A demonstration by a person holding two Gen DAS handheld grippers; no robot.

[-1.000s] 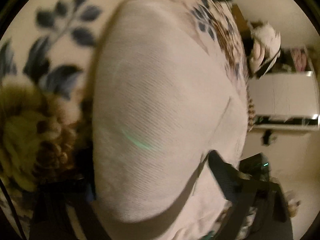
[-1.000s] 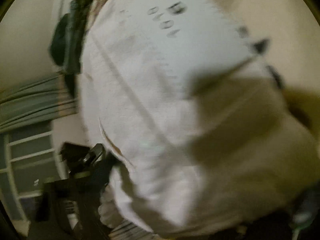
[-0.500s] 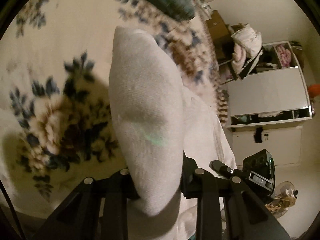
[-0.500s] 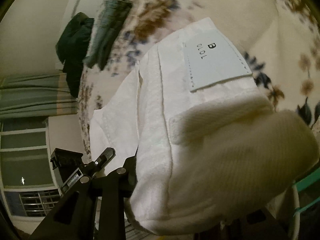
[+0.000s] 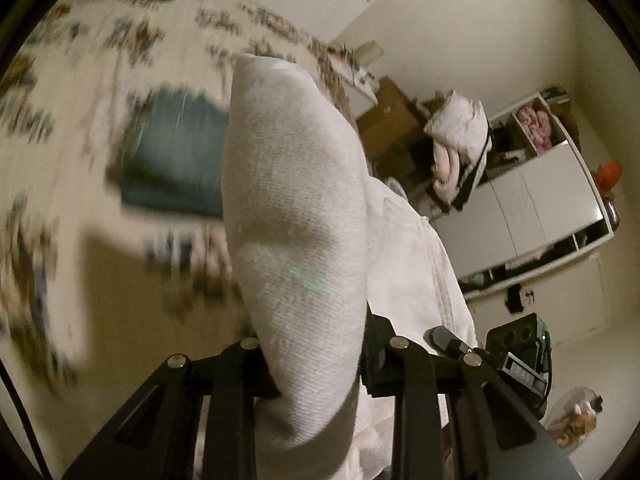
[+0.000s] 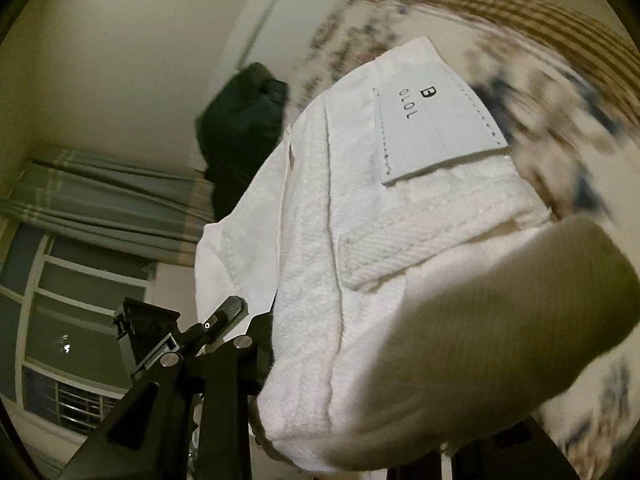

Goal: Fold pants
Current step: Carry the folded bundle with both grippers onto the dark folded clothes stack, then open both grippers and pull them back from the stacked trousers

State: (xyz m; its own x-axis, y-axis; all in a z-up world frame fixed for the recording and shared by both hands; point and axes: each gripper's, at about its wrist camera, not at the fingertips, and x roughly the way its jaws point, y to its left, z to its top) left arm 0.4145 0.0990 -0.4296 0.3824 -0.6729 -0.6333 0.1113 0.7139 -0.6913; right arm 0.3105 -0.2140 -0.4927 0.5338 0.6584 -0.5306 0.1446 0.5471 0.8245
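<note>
Blurring across floral bedspread, pattern unreadable. Smearing of blue folded garment, kind not telling. Hiding of left tongs tips behind white pants. Covering of right tongs far finger by pants bulk; cutting off of pants lower fold at bottom edge.

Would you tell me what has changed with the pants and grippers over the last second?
Both grippers closed on the white pants and lifted them off the floral bedspread, which now looks farther away. The dark folded garment stays there.
</note>
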